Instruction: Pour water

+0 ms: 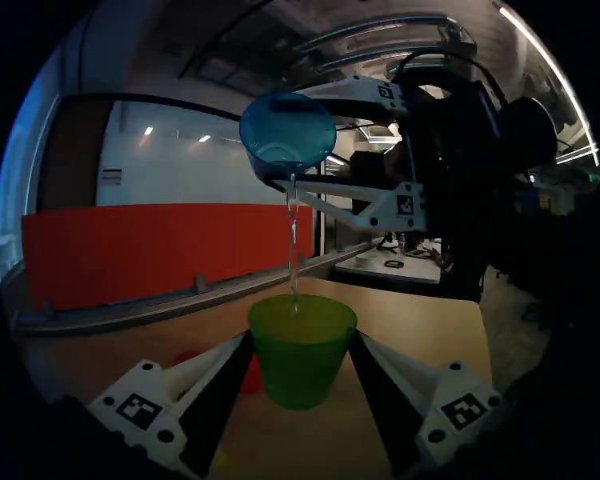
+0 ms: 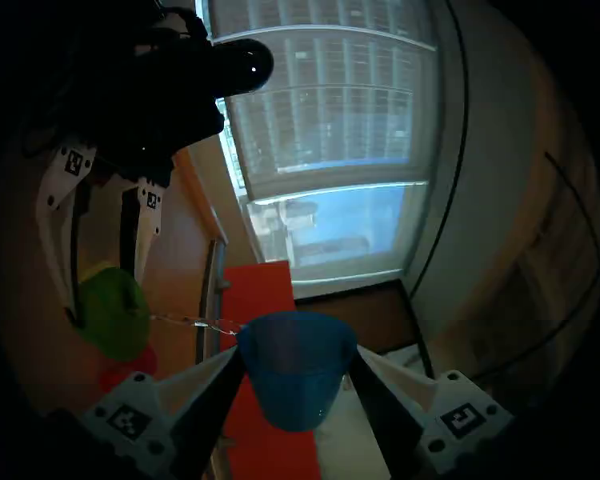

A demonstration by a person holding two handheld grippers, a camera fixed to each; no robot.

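Two cups going at once here, so it's mid-pour as far as I can judge. From the left gripper view, the left tool point(image 1: 302, 346) has its fingers closed in about halfway, pressing on either side of the green cup point(image 1: 302, 360), which stands upright on the desk point(image 1: 428, 320). Makes sense, since a light plastic cup would skid or tip under a stream if nobody steadied it. Above it the right tool point(image 1: 294, 142) has the blue cup point(image 1: 288, 132) pinched between its fingers and tipped over hard, mouth facing down and toward us, so a thin line of water point(image 1: 293, 240) drops from the rim straight into the green one. Something small and red point(image 1: 252, 374) sits just behind the green cup, can't tell what. Switching to the right gripper view, everything looks rolled sideways because that hand is turned over for the pour. Its fingers sit snug on both flanks of the blue cup, roughly half open, and the stream runs across to the green cup, which the other tool grips farther off. How full the green cup is, I can't make out.
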